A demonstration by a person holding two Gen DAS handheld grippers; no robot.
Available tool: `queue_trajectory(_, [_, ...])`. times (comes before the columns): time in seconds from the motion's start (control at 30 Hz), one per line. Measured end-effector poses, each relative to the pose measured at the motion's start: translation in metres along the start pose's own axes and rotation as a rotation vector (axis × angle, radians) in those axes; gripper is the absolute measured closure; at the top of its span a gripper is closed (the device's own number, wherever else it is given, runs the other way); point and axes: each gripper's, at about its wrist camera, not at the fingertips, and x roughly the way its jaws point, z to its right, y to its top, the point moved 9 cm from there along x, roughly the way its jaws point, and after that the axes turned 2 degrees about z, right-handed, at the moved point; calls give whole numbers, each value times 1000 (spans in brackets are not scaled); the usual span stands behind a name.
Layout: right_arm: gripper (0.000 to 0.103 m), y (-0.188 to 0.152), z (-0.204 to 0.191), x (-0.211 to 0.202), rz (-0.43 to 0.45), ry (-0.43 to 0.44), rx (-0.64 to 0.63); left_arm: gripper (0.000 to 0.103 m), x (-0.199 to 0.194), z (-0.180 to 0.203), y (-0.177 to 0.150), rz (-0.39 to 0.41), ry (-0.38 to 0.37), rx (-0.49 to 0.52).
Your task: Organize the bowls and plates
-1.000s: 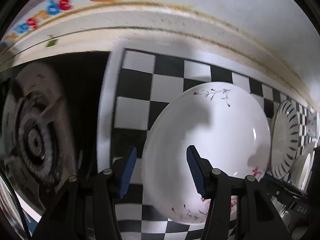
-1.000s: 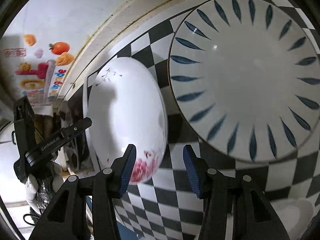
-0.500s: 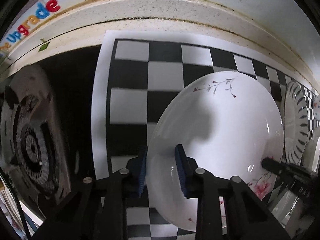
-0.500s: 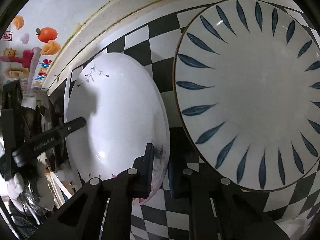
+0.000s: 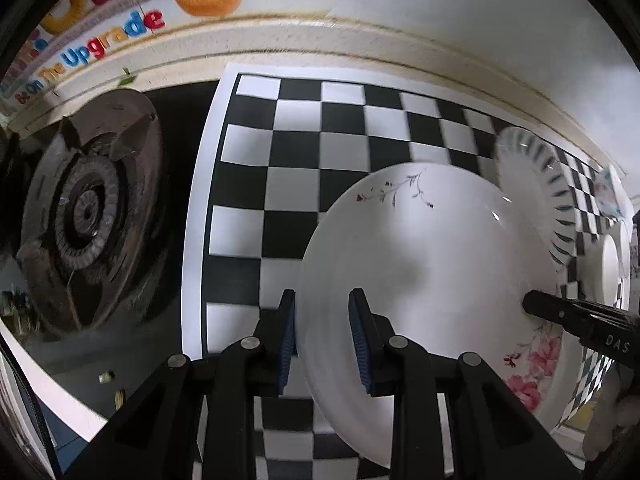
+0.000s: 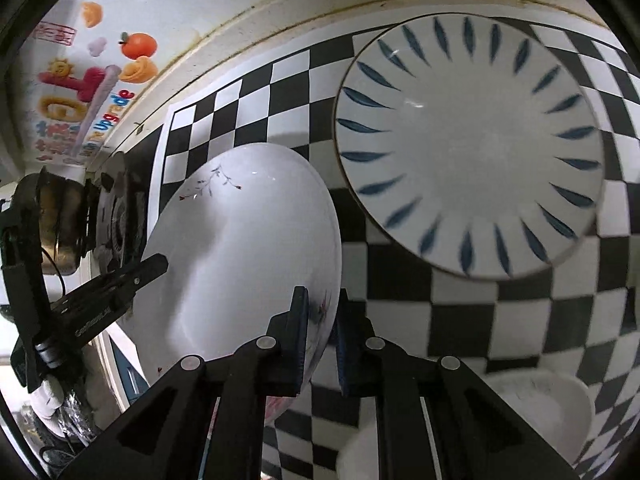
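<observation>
A white floral plate is held by both grippers above the checkered mat. My left gripper is shut on its left rim. My right gripper is shut on its right rim, where the pink flowers are; the plate also shows in the right wrist view. A larger plate with blue leaf marks lies flat on the mat to the right, also seen in the left wrist view. The right gripper's finger shows at the plate's far rim.
A gas burner sits on the black stove left of the mat. White bowls stand near the front right of the mat. The counter's back edge and a wall with stickers run behind.
Both grippers closed on opposite rims of the floral plate, then raised it off the mat and shifted it toward the blue-leaf plate.
</observation>
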Motion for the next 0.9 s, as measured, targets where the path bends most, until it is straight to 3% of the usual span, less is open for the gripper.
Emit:
queue_trajectory(0.23, [89, -33, 6, -47, 52, 16, -25, 79, -48, 20, -21, 73, -19, 21])
queue_trajectory(0.43, [89, -57, 22, -90, 98, 35, 7, 79, -64, 56, -10, 118, -26, 64])
queue_trajectory(0.9, [89, -111, 81, -160, 171, 16, 113, 79, -75, 136, -22, 118, -108, 184])
